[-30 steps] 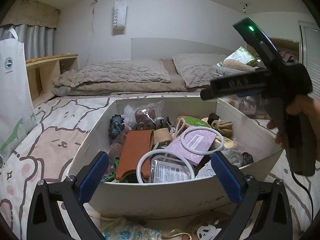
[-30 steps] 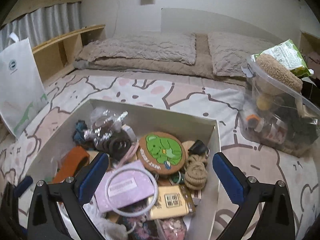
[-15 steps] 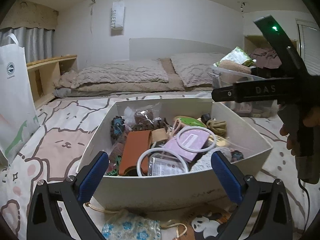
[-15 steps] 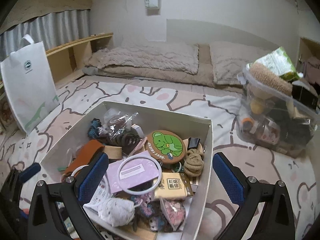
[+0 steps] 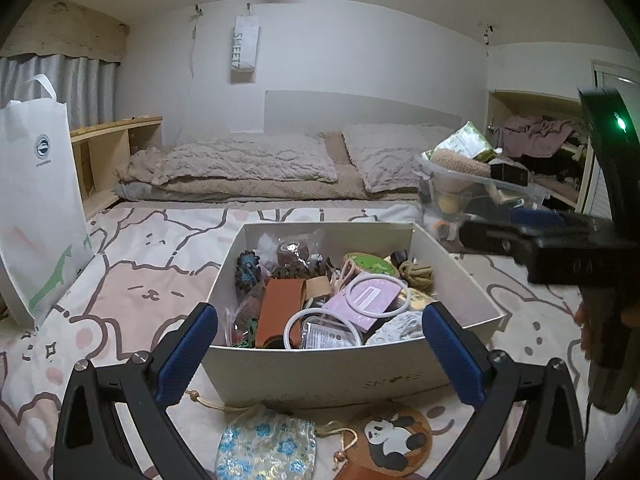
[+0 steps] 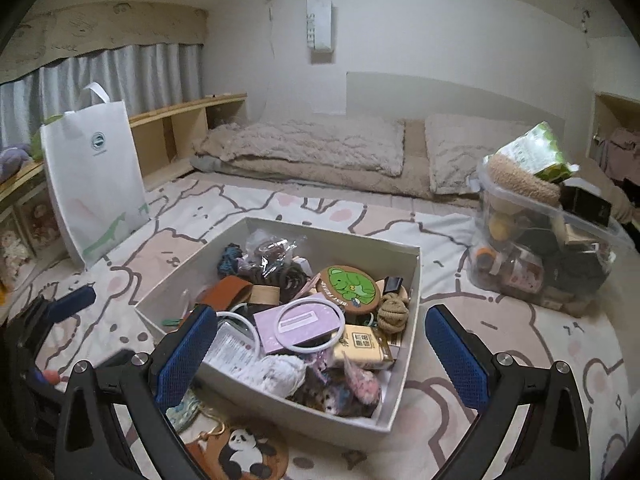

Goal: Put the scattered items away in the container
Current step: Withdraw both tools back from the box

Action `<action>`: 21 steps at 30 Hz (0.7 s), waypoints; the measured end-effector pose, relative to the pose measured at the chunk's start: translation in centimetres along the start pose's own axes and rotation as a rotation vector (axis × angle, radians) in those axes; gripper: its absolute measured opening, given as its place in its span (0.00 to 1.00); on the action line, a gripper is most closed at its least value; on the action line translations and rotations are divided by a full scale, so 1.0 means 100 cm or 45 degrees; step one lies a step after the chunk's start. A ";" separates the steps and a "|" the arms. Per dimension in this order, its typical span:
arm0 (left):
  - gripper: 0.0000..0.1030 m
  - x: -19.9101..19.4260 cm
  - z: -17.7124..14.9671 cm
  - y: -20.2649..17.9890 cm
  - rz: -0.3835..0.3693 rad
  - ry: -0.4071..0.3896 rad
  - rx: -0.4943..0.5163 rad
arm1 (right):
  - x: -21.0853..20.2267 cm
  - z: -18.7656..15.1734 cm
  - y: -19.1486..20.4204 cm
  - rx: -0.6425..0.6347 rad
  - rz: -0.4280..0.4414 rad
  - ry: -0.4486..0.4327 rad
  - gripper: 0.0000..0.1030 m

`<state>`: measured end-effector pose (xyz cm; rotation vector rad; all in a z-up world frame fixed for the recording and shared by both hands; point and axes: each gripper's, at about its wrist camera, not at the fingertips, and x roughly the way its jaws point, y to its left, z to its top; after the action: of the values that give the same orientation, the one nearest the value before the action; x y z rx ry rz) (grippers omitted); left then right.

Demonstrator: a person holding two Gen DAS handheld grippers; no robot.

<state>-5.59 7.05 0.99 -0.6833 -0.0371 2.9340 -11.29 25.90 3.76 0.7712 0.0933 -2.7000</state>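
Both grippers, left gripper [image 5: 320,344] and right gripper [image 6: 322,350], gape wide and empty above the full shoebox [image 5: 320,364]; floral drawstring pouch [image 5: 266,446] and panda coaster [image 5: 394,438] lie just outside its near wall, where a low reach risks snagging cord or nudging the box.

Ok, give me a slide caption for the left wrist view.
Open left gripper faces a full white box; floral pouch and panda coaster lie outside.
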 end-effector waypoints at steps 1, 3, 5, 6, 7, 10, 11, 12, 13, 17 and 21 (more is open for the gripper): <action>1.00 -0.004 0.002 -0.001 -0.003 -0.004 -0.003 | -0.006 -0.001 0.001 0.001 0.001 -0.012 1.00; 1.00 -0.014 0.005 -0.002 -0.001 -0.016 0.000 | -0.017 -0.004 0.002 0.005 0.005 -0.025 1.00; 1.00 -0.023 0.008 -0.004 0.007 -0.026 0.008 | -0.029 -0.006 0.003 0.001 -0.003 -0.040 1.00; 1.00 -0.028 0.009 -0.005 0.009 -0.030 0.010 | -0.034 -0.007 0.003 -0.001 -0.007 -0.048 1.00; 1.00 -0.032 0.011 -0.005 0.009 -0.031 0.009 | -0.040 -0.008 0.004 -0.002 -0.010 -0.057 1.00; 1.00 -0.044 0.013 -0.007 -0.011 -0.028 -0.004 | -0.058 -0.013 0.005 0.003 -0.010 -0.077 1.00; 1.00 -0.049 0.014 -0.009 -0.016 -0.031 -0.004 | -0.063 -0.015 0.006 0.004 -0.008 -0.082 1.00; 1.00 -0.053 0.013 -0.010 -0.017 -0.034 -0.001 | -0.068 -0.017 0.006 0.006 -0.006 -0.087 1.00; 1.00 -0.057 0.013 -0.012 -0.015 -0.037 0.002 | -0.075 -0.020 0.007 0.008 -0.007 -0.093 1.00; 1.00 -0.076 0.007 -0.017 -0.020 -0.036 0.007 | -0.097 -0.030 0.010 0.028 0.002 -0.105 1.00; 1.00 -0.095 -0.002 -0.021 -0.016 -0.030 0.020 | -0.118 -0.044 0.015 0.029 0.009 -0.119 1.00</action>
<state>3.23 7.90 5.08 -0.6438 -0.0207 2.9275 0.82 28.63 6.26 0.6497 0.0380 -2.7296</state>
